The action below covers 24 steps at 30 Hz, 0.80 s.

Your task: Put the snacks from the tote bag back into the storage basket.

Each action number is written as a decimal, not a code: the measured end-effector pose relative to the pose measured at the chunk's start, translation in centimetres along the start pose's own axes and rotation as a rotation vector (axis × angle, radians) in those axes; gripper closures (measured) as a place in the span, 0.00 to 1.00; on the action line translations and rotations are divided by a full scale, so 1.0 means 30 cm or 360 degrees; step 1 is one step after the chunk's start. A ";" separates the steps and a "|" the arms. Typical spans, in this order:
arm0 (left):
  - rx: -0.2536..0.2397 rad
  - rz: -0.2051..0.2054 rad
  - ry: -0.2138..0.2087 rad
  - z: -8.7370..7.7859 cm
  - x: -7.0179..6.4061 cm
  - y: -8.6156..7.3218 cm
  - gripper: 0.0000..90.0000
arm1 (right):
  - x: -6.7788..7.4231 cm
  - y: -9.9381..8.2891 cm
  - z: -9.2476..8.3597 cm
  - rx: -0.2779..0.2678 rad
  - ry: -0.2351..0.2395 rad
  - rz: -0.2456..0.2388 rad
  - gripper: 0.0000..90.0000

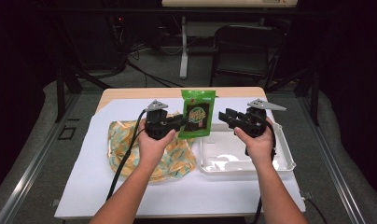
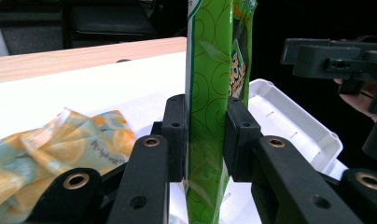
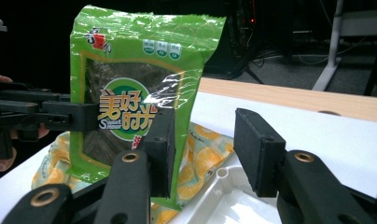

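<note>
A green snack packet (image 1: 197,114) with a clear window and yellow lettering stands upright above the table, between the two hands. My left gripper (image 1: 182,122) is shut on its lower left edge; in the left gripper view the packet (image 2: 210,70) shows edge-on, pinched between the pads of my left gripper (image 2: 206,126). My right gripper (image 1: 222,116) points at the packet from the right with its jaws open and stays just short of it. In the right gripper view the packet (image 3: 135,93) faces the camera, partly behind the left jaw of my right gripper (image 3: 207,149), and the gap between the jaws holds nothing.
A white tray (image 1: 275,161) lies on the white sheet below the right hand, with nothing in it. A crumpled orange-patterned bag (image 1: 177,156) lies under the left hand. The wooden tabletop (image 1: 130,93) shows at the far edge, with a chair and stand legs beyond.
</note>
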<state>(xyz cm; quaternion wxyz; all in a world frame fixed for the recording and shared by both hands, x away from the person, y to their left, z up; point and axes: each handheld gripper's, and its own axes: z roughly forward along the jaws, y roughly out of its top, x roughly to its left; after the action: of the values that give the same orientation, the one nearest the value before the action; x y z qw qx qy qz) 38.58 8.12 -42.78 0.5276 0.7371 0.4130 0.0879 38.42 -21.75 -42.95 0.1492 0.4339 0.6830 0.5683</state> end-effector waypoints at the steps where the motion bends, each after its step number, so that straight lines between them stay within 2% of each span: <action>1: 0.0004 0.0003 -0.0003 0.007 -0.003 0.000 0.81 | -0.003 -0.003 0.003 0.0012 0.0003 0.0015 0.65; 7: 0.0016 0.0016 -0.0030 0.045 -0.025 -0.003 0.81 | -0.016 -0.021 0.029 0.0060 0.0049 0.0064 0.63; 13: 0.0028 0.0003 -0.0065 0.080 -0.038 -0.010 0.81 | -0.027 -0.036 0.041 0.0080 0.0037 0.0072 0.63; 19: 0.0044 -0.0011 -0.0092 0.123 -0.046 -0.024 0.81 | -0.052 -0.053 0.053 0.0115 0.0037 0.0119 0.63; 21: 0.0048 -0.0017 -0.0100 0.136 -0.045 -0.028 0.81 | -0.056 -0.057 0.054 0.0124 0.0013 0.0110 0.62; 24: 0.0050 -0.0027 -0.0109 0.149 -0.049 -0.034 0.81 | -0.069 -0.067 0.054 0.0123 0.0006 0.0137 0.62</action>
<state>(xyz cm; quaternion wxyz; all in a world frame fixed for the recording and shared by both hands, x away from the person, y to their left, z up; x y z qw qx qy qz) 39.65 4.03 -45.12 0.5304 0.7444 0.4023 0.0517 39.91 -22.24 -45.87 0.1065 0.4673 0.6854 0.5482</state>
